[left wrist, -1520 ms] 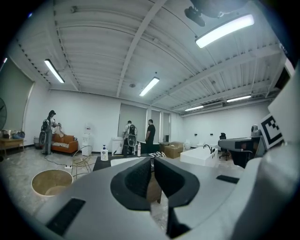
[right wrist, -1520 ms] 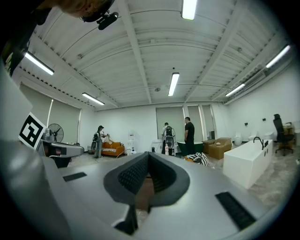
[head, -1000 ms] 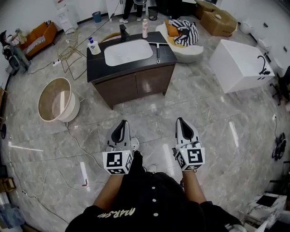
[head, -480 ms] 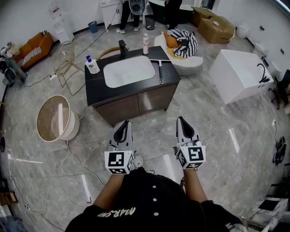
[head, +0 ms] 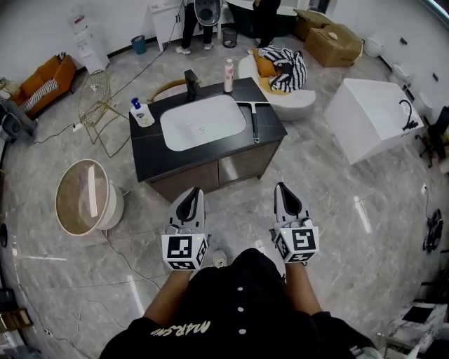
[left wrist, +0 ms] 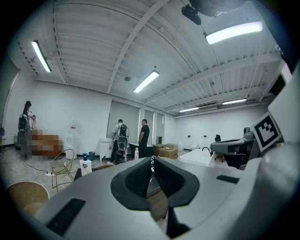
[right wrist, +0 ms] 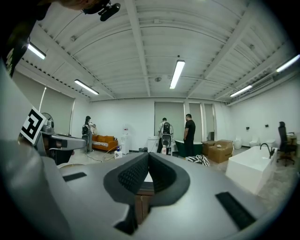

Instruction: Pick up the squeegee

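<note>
The squeegee (head: pixel 254 120) lies on the right side of the black vanity top (head: pixel 154 151), blade at the far end and dark handle pointing toward me, beside the white sink (head: pixel 203 123). Both grippers are held level in front of me, short of the vanity's front edge. My left gripper (head: pixel 191 190) has its jaws together and empty, as the left gripper view (left wrist: pixel 152 160) also shows. My right gripper (head: pixel 280 186) is shut and empty too, seen again in the right gripper view (right wrist: pixel 148 154). Neither touches the squeegee.
On the vanity stand a soap pump bottle (head: pixel 138 111), a black faucet (head: pixel 191 76) and a pink bottle (head: pixel 229 75). A round tub (head: pixel 88 198) sits on the floor at left, a white bathtub (head: pixel 375 105) at right. People (head: pixel 203 14) stand at the back.
The vanity has drawn nearer in the head view as I walk toward it with both grippers held out. Both grippers stay shut.
</note>
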{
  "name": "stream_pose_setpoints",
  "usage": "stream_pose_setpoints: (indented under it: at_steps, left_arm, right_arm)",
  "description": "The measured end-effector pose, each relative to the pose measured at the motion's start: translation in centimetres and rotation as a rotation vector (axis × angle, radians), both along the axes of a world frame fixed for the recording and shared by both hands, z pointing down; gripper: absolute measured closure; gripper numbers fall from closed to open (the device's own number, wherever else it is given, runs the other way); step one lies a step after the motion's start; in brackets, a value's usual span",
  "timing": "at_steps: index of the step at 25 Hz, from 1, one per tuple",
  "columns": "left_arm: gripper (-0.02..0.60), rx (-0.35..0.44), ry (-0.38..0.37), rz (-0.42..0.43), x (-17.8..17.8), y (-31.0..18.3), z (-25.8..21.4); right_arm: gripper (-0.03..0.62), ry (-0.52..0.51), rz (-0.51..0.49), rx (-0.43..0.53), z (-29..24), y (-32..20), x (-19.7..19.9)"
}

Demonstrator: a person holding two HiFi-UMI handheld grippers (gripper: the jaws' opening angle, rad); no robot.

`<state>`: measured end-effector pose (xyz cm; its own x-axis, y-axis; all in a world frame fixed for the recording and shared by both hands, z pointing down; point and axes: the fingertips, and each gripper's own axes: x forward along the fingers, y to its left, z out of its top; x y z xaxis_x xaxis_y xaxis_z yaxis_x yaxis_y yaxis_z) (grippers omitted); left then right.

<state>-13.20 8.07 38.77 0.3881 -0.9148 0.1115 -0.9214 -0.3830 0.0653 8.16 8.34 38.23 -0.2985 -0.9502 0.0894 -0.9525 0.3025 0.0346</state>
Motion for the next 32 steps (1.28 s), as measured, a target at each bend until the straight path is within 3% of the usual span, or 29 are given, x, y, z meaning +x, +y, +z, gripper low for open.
stream_pose_setpoints:
  at_steps: [9, 18, 23, 32]
  left_arm:
    - [0.560, -0.034, -0.004, 0.024, 1.0, -6.0, 1.7]
    - [0.560, -0.046, -0.022, -0.007, 2.2, -17.3, 2.4]
    - [0.560, 0.004, -0.008, -0.022, 4.3, -24.1, 0.0]
    - [0.560, -0.003, -0.014, -0.021, 8.7, -32.5, -1.0]
  right_arm:
    - [0.597, -0.011, 0.022, -0.029, 1.8, -5.9, 0.8]
    - [0.597, -0.030, 0.008, -0.025, 2.5, -18.1, 2.5]
    - [0.597, -0.024, -0.009, -0.011, 1.0, -25.1, 4.5]
    - [0.597, -0.065, -0.037, -0.027, 0.4, -33.8, 8.4]
